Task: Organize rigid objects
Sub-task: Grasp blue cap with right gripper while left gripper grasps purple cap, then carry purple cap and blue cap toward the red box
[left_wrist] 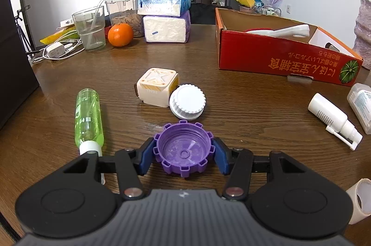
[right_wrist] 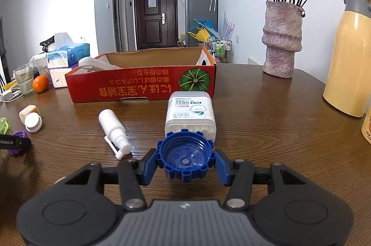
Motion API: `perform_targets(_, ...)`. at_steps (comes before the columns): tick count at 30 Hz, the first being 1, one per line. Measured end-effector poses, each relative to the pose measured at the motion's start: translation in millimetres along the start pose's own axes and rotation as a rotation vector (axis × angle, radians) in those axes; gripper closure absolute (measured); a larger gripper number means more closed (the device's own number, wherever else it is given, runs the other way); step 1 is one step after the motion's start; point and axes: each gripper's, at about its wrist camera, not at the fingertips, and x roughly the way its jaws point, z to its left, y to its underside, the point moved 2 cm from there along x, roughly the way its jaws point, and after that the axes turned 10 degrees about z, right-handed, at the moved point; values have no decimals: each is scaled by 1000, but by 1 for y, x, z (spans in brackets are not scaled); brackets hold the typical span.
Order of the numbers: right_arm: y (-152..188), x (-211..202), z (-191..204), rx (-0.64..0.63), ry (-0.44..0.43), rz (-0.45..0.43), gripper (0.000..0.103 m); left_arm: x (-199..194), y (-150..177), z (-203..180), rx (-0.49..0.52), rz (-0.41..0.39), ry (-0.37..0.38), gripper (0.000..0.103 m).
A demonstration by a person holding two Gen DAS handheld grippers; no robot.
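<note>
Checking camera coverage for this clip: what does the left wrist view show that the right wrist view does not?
Only the left wrist view: the left gripper shut on the purple cap, and the whole green bottle.
Only the right wrist view: the right gripper shut on the blue cap, the flower vase and the yellow thermos.
Both: the red box, the white spray bottle, the orange.

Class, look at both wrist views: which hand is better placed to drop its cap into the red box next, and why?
Probably the right. Its tool holds the blue cap with the red box straight ahead and close; from the left tool, gripping the purple cap, the box sits farther off to the right.
</note>
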Motion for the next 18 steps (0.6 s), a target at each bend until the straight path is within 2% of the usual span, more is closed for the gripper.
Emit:
perform_targets(13, -1, -2, 0, 6, -7, -7, 51, -19, 3, -3, 0, -66, 9, 49)
perform_targets(18, -3, -5, -1, 16, -15, -17, 51, -31, 3, -9, -1, -95, 40, 49)
